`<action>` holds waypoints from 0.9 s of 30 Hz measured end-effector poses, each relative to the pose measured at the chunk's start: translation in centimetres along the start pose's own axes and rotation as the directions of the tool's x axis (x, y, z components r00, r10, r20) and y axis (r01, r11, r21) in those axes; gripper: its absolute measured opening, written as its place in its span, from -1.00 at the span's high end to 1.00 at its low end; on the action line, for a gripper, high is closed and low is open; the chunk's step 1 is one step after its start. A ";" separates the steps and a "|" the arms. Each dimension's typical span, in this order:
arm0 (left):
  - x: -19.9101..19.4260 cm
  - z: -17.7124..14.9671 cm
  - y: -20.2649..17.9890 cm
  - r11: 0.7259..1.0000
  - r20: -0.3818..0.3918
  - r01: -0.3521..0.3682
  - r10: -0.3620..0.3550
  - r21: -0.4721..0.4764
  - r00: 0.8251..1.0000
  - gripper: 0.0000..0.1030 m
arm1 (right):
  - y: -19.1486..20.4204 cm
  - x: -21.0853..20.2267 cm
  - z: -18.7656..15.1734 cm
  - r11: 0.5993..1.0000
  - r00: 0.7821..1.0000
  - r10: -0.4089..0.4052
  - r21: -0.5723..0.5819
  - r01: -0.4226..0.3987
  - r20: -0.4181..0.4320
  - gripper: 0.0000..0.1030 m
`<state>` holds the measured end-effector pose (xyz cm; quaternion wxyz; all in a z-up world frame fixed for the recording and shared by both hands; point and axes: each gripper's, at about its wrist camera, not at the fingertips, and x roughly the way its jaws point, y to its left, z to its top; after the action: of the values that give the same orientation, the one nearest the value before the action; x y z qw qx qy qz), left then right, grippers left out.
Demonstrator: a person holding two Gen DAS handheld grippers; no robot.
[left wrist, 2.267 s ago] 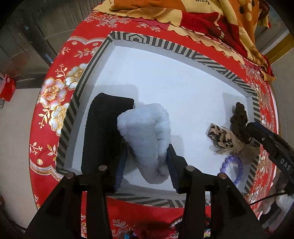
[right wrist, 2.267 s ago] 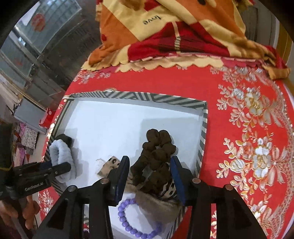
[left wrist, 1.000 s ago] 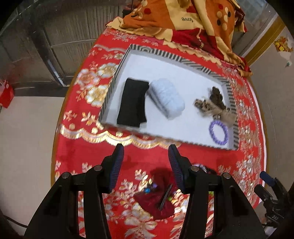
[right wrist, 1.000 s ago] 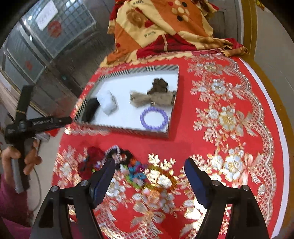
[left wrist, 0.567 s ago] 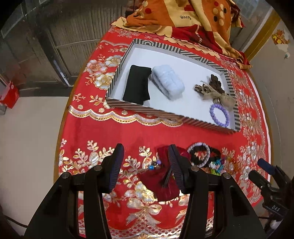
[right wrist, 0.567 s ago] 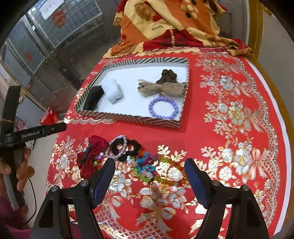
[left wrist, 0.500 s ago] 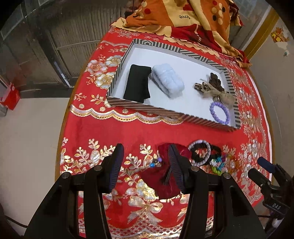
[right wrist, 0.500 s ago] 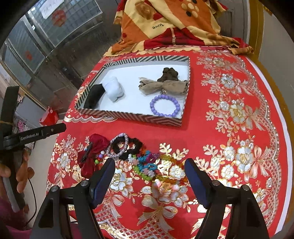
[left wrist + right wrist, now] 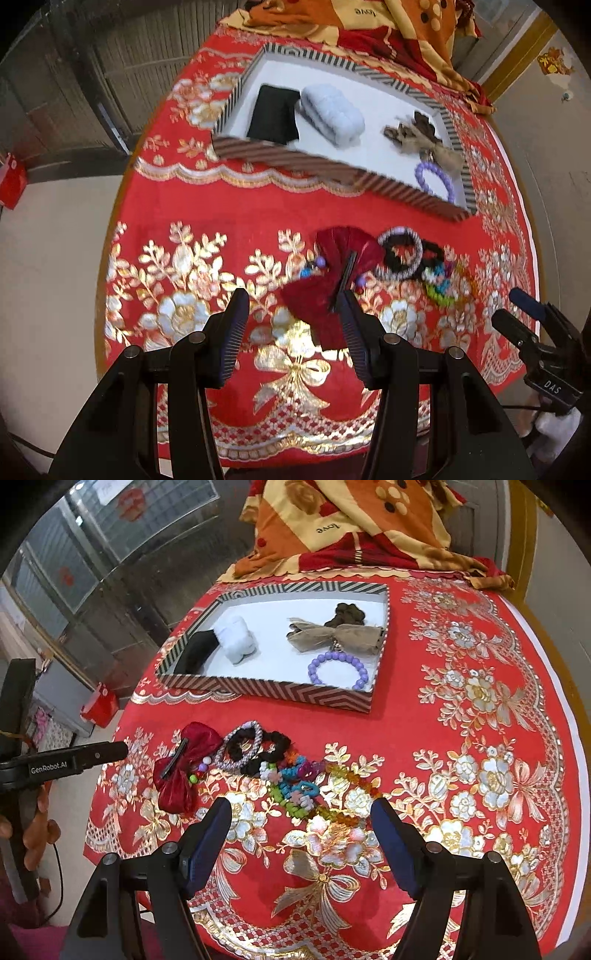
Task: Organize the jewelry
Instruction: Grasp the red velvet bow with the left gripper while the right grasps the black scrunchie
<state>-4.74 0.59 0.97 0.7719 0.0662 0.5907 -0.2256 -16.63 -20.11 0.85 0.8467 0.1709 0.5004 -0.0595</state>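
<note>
Red bow hair clip (image 9: 183, 766) flat on the red-and-gold bench cloth (image 9: 461, 746), long axis running from near-left to far-right in the right wrist view, black clip bar (image 9: 173, 757) across its middle. Just beside it, toward the right: beaded white-and-black ring (image 9: 240, 747), black scrunchie (image 9: 271, 747), then a tangle of coloured bead pieces (image 9: 295, 786) ending in an amber-beaded strand (image 9: 347, 797).

Striped shallow tray (image 9: 266, 690) farther back on the bench, long axis left to right. Contents, left to right: black folded item (image 9: 195, 651); white fluffy scrunchie (image 9: 236, 638) touching it; tan bow (image 9: 334, 637) with a dark brown scrunchie (image 9: 347, 614) behind it; purple bead bracelet (image 9: 338, 670) in the near right corner, lying flat.

Left gripper (image 9: 291, 314) above the bench, jaws apart and empty, right finger (image 9: 352, 332) overlapping the near end of the red bow hair clip in view; contact not determinable. Right gripper (image 9: 301, 834) spread wider, empty, over bare cloth just short of the coloured bead pieces. Orange patterned blanket (image 9: 351, 520) heaped beyond the tray.
</note>
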 end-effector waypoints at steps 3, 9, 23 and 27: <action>0.6 -0.6 -0.1 1.000 -0.024 0.014 -0.014 0.000 1.000 0.04 | 0.1 0.4 -0.1 1.000 1.000 -0.012 -0.019 0.012 -0.010 -0.46; 1.4 -1.0 -0.8 0.999 -0.056 0.042 -0.042 -0.002 0.998 0.04 | 0.3 1.6 0.0 0.997 0.999 -0.039 -0.061 0.038 -0.026 -0.46; 3.5 -0.4 -2.3 0.999 -0.096 0.041 -0.039 0.018 0.995 0.03 | -2.3 4.8 1.5 0.993 0.994 -0.065 -0.099 0.057 -0.082 0.05; 3.9 0.0 -2.3 0.999 -0.098 0.037 -0.035 0.012 0.995 -0.03 | -1.1 4.9 2.3 0.992 0.997 -0.025 -0.124 0.015 -0.077 0.05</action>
<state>-4.94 -2.50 -2.29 0.7372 0.0718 0.6274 -0.2401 -12.55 -21.56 -2.63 0.8346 0.1157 0.5377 -0.0303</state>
